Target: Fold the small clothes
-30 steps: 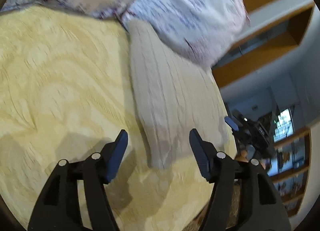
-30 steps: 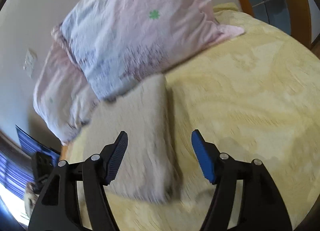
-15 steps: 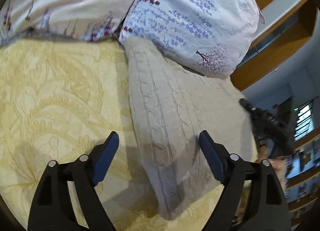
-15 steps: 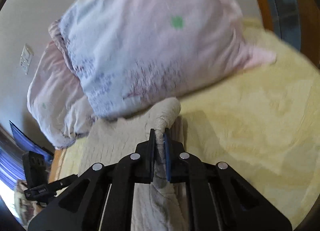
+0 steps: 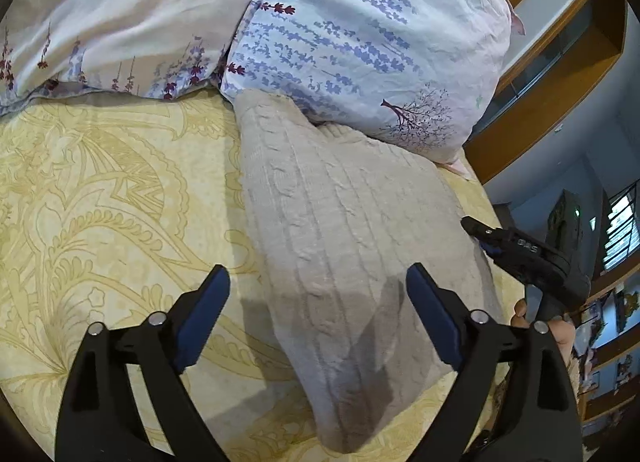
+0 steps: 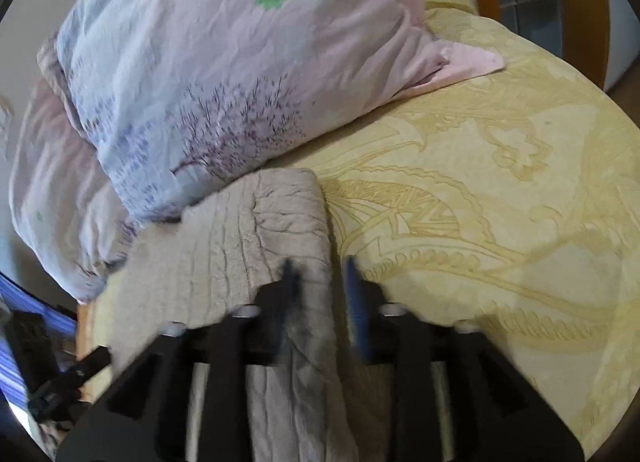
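A folded beige cable-knit garment [image 5: 340, 222] lies on the yellow patterned bedspread [image 5: 100, 202], its far end against a floral pillow [image 5: 360, 42]. My left gripper [image 5: 318, 290] hovers over the garment's near end. Its jaws are wide and still opening, and the pads touch nothing. In the right wrist view the garment [image 6: 240, 230] runs under my right gripper [image 6: 320, 274]. Those jaws are opening, blurred, with the garment's folded right edge between them and loose. The right gripper [image 5: 520, 250] also shows at the garment's far side in the left wrist view.
A second pale floral pillow [image 5: 120, 22] lies at the back left. A wooden shelf [image 5: 540, 102] stands behind the bed. The bed's edge drops off just right of the garment, where a hand [image 5: 560, 334] holds the right gripper. Bedspread [image 6: 480, 202] stretches right of the garment.
The right gripper pinched the garment's folded edge half a second ago and has now let it go, jaws apart. The left gripper's jaws widened as it moved in over the garment.
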